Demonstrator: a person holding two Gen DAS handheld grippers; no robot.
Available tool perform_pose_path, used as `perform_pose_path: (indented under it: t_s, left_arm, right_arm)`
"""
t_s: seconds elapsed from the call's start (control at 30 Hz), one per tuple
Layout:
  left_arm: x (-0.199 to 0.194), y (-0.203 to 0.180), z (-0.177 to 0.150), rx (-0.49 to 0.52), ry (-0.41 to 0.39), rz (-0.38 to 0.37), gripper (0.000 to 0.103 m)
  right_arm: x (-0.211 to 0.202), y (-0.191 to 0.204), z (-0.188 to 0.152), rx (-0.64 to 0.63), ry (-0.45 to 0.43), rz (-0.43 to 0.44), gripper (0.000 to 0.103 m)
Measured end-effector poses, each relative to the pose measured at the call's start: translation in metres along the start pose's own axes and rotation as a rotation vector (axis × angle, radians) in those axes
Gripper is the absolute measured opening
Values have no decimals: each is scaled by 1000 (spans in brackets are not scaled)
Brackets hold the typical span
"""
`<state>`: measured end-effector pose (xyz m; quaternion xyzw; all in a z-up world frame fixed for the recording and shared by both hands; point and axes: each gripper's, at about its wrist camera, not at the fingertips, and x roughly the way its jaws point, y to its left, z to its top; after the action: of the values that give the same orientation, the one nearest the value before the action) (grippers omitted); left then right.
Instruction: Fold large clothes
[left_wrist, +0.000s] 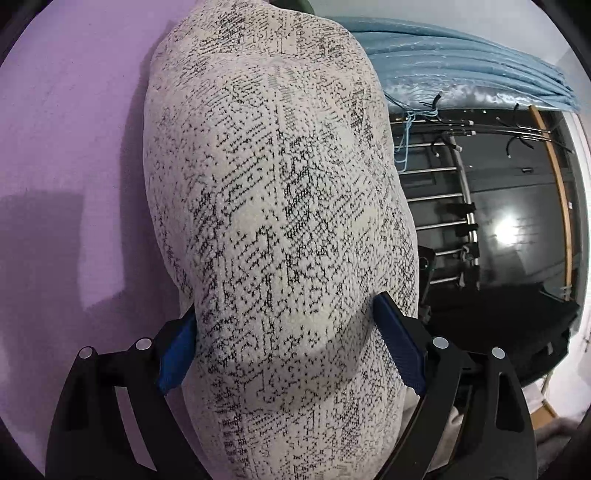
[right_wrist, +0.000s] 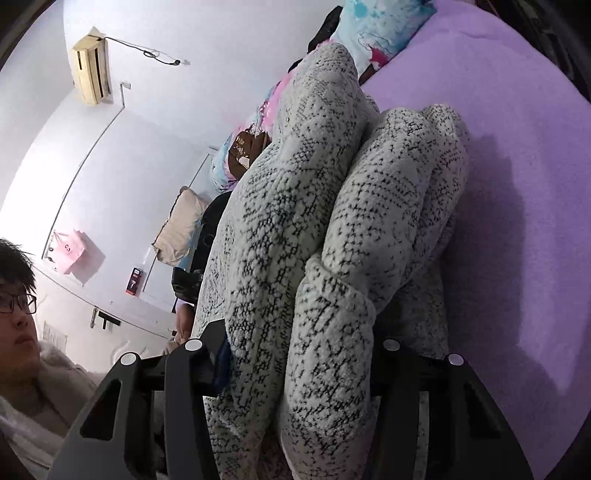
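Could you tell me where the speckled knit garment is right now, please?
The white knit garment with black speckles is clamped in both the left gripper and right gripper, bunched over the purple bed sheet.

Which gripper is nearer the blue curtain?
Left. The left gripper, clamped on the speckled knit garment, has the blue curtain just ahead to its right. The right gripper faces the purple bed; no curtain in view.

The left gripper (left_wrist: 284, 332) is clamping its blue-padded fingers (left_wrist: 397, 343) against both sides of a thick fold of knit fabric (left_wrist: 273, 192). The right gripper (right_wrist: 295, 354) is likewise pinching a bunched fold of it between its black jaws.
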<state>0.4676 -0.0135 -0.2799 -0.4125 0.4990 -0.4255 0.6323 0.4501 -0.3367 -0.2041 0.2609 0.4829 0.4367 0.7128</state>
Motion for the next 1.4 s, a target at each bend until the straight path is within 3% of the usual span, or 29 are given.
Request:
perform_pose_path:
  t_s: [0.6, 0.9, 1.17, 1.4]
  left_arm:
    - [-28, -25, -5, 56, -43, 13, 84]
    - [-31, -68, 10, 136, -51, 19, 84]
    - [-23, -119, 65, 213, -48, 45, 84]
    - [-10, -169, 144, 294, -41, 59, 84]
  right_arm:
    - [-10, -6, 2, -4, -67, 68, 48]
    - [-31, 3, 11, -60, -119, 83, 48]
    - [-66, 12, 54, -116, -173, 62, 48]
    - [-102, 15, 114, -166, -247, 43, 48]
